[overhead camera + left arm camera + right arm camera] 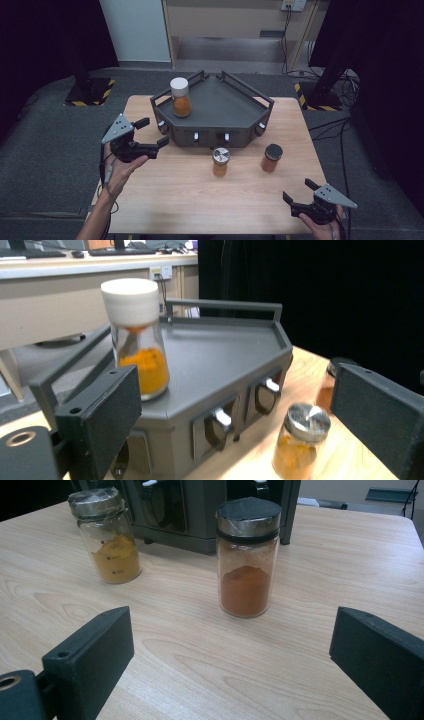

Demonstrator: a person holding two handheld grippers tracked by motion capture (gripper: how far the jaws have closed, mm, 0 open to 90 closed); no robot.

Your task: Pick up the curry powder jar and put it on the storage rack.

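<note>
In the right gripper view, the right gripper (230,645) has its jaws spread wide with nothing between them but bare wood; the dark-lidded jar (248,557) of reddish powder stands upright just ahead of the gap, well clear of both pads. Farther off to its left stands the silver-lidded jar (106,537) of yellow powder. This view reads the powder levels and the printed marks on the glass, which the high view is too distant to give.

In the left gripper view, the left gripper (235,410) also has its jaws wide apart and holds nothing. Beyond them the white-capped jar (136,337) of orange powder stands upright on the grey tray (225,352), near its left corner. This view shows the metal knobs on the tray's front wall up close and the silver-lidded jar on the wood below it.

The high view adds the layout: the left gripper (150,133) hovers at the tray's (220,97) left front corner, the right gripper (299,192) sits near the counter's near right edge, and the two loose jars (220,161) (272,157) stand side by side in front of the tray, apart from each other.

The counter (175,190) is pale wood grain. It stands on grey carpet, with black drapes at both sides and a light doorway beyond.
</note>
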